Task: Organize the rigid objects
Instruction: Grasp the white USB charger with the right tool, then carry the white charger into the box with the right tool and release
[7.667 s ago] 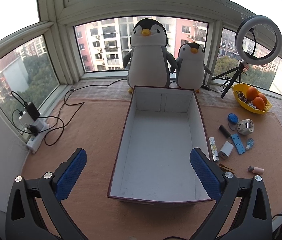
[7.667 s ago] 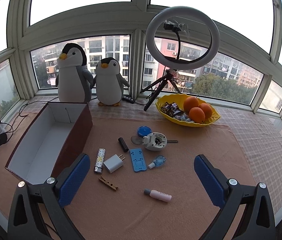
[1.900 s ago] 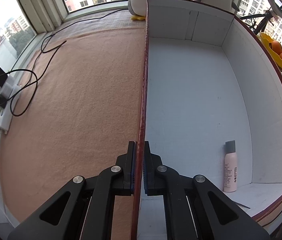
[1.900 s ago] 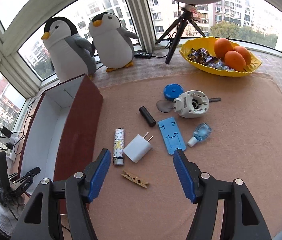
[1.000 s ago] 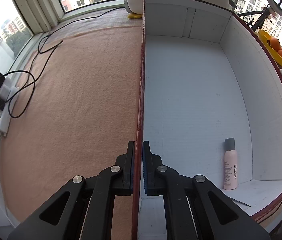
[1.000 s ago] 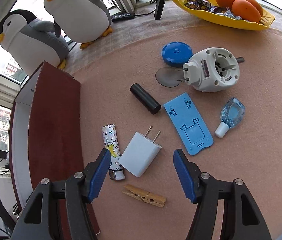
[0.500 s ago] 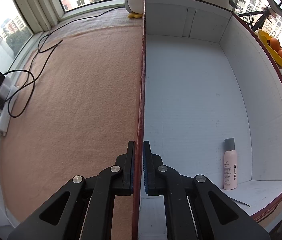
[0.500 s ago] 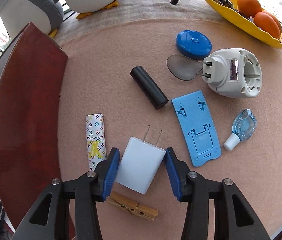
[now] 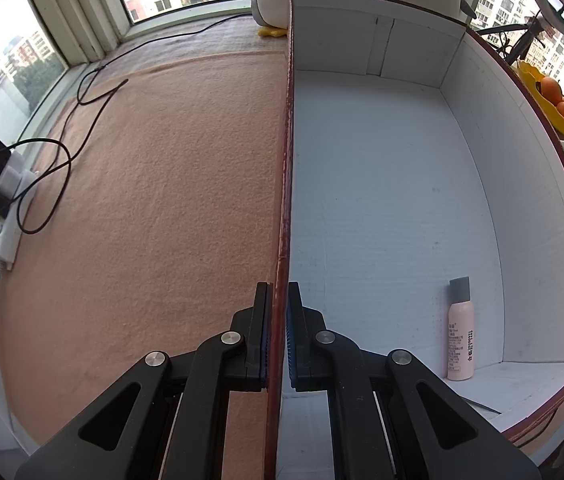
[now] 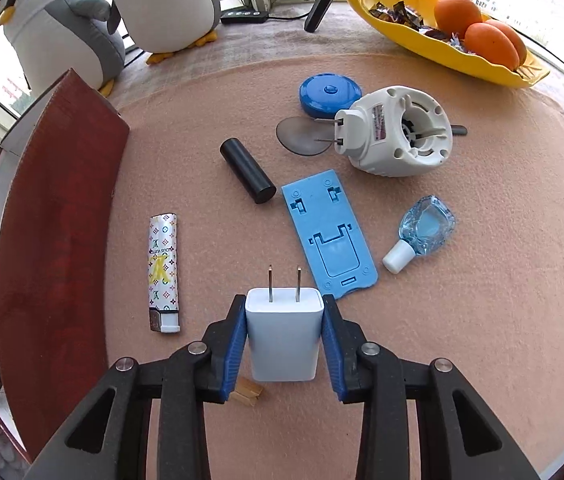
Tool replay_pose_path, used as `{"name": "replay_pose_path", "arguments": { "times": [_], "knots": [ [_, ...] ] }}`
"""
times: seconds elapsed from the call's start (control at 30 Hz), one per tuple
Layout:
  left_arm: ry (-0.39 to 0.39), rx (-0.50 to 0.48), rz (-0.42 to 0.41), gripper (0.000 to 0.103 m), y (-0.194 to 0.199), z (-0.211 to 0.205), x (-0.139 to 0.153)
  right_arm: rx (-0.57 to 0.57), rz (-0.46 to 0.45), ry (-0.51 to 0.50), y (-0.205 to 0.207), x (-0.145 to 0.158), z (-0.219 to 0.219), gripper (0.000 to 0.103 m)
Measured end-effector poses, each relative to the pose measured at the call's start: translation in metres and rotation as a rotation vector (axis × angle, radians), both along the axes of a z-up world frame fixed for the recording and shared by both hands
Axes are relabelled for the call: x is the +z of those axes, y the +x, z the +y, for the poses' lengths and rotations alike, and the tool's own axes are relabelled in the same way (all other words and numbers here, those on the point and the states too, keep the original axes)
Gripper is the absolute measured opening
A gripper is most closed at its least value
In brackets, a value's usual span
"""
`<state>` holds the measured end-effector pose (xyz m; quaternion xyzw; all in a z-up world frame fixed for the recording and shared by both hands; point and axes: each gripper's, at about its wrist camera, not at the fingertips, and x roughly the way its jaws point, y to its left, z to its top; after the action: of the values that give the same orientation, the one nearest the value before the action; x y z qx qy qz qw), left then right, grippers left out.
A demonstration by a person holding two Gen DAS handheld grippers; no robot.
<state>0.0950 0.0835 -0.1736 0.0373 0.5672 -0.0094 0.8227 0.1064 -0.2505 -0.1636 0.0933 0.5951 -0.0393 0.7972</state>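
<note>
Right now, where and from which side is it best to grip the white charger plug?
Grip the white charger plug across its two flat side faces, from above, prongs pointing away. Those faces are parallel and wide, so pads likely sit flush. The right gripper is closing there, its pads already against them.

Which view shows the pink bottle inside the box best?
The left wrist view: the pink bottle stands upright with its grey cap against the box's white wall. The right wrist view shows only the box's brown outer side, so the bottle is hidden there.
</note>
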Motion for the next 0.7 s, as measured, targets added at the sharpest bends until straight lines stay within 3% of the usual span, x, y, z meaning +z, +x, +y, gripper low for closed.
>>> {"name": "replay_pose_path", "arguments": {
  "times": [0.4,0.7],
  "knots": [
    [0.001,0.03,-0.008,0.007,-0.003,0.002,0.0,0.086,-0.181,-0.019,-0.014,0.063,0.028,0.032],
    [0.014,0.046,-0.015,0.009,-0.004,0.002,0.0,0.265,-0.29,-0.025,-0.013,0.101,0.085,0.032]
  ]
}}
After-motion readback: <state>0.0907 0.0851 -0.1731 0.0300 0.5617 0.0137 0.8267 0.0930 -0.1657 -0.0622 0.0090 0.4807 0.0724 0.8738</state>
